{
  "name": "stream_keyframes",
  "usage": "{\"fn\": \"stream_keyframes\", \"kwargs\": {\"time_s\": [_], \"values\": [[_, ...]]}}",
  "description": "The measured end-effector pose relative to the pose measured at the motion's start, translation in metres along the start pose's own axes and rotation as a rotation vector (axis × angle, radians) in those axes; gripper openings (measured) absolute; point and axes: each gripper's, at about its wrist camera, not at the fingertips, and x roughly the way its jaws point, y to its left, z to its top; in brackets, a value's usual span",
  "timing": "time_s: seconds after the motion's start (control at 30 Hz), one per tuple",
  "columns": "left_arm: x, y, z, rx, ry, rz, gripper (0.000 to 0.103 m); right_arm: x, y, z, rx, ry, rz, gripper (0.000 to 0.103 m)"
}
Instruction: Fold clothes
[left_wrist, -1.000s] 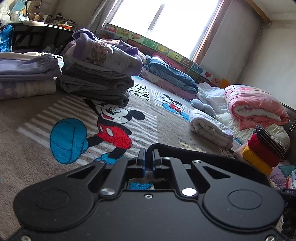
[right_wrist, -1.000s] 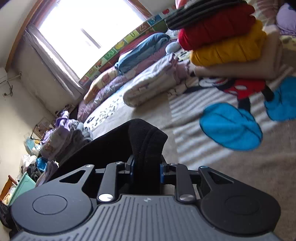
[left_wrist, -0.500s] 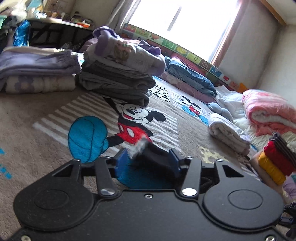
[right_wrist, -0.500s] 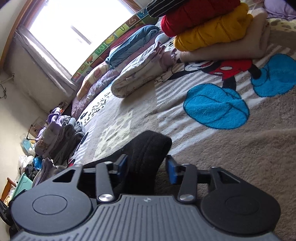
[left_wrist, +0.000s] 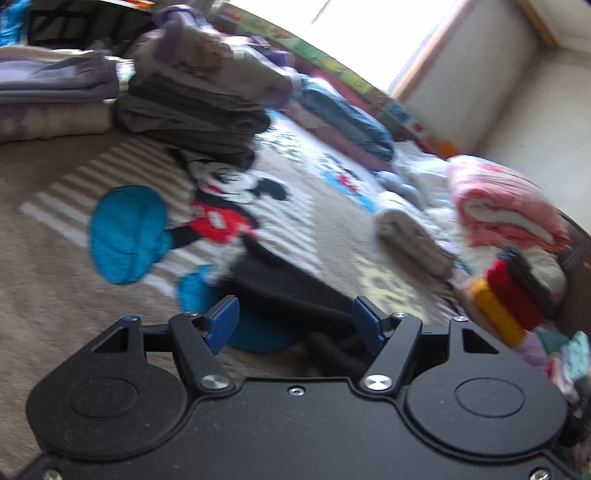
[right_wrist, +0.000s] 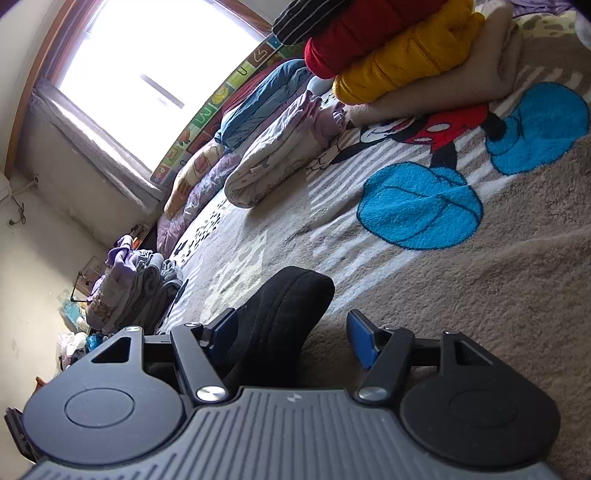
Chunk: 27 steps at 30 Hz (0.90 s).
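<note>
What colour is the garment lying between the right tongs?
Black garment; clearest in the right wrist view.

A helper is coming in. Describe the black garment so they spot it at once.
Start at the cartoon-mouse blanket covering the bed. The black garment lies on it between the two open grippers, left gripper and right gripper. It is the only black piece lying alone; the other clothes sit in stacks.

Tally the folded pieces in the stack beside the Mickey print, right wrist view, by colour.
black striped piece: 1
red piece: 1
yellow piece: 1
beige piece: 1
Total: 4
</note>
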Motion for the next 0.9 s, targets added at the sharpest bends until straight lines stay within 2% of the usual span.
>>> {"fn": "stream_keyframes", "kwargs": {"time_s": [0.1,0.17,0.4,0.5,0.53,0.57,0.67,0.7,0.77,0.9], "values": [[0.006,0.016,0.003,-0.054,0.024,0.012,0.067,0.002,-0.001,0.0,0.0,0.01,0.006,0.067],[0.003,0.017,0.004,-0.058,0.051,-0.042,0.067,0.002,-0.001,-0.001,0.007,0.019,0.013,0.069],[-0.014,-0.021,-0.007,0.199,0.146,-0.238,0.071,-0.01,-0.001,-0.019,0.043,-0.003,0.068,0.075],[-0.008,-0.044,-0.027,0.341,0.199,-0.253,0.071,-0.018,0.004,-0.031,0.011,-0.02,0.101,0.077],[-0.004,-0.051,-0.035,0.385,0.207,-0.232,0.071,-0.018,0.008,-0.034,-0.016,-0.015,0.105,0.077],[0.0,-0.056,-0.041,0.422,0.206,-0.197,0.067,-0.018,0.011,-0.037,-0.044,-0.011,0.109,0.077],[0.007,-0.065,-0.054,0.5,0.174,-0.119,0.018,-0.015,0.029,-0.041,-0.178,0.002,0.086,0.066],[0.006,-0.067,-0.056,0.516,0.154,-0.101,0.013,-0.013,0.035,-0.042,-0.226,0.003,0.07,0.054],[-0.004,-0.068,-0.053,0.545,0.103,-0.104,0.008,-0.018,0.038,-0.038,-0.233,-0.01,0.068,0.038],[-0.038,-0.065,-0.039,0.583,0.03,-0.169,0.008,-0.033,0.041,-0.029,-0.206,-0.042,0.086,0.034]]}}
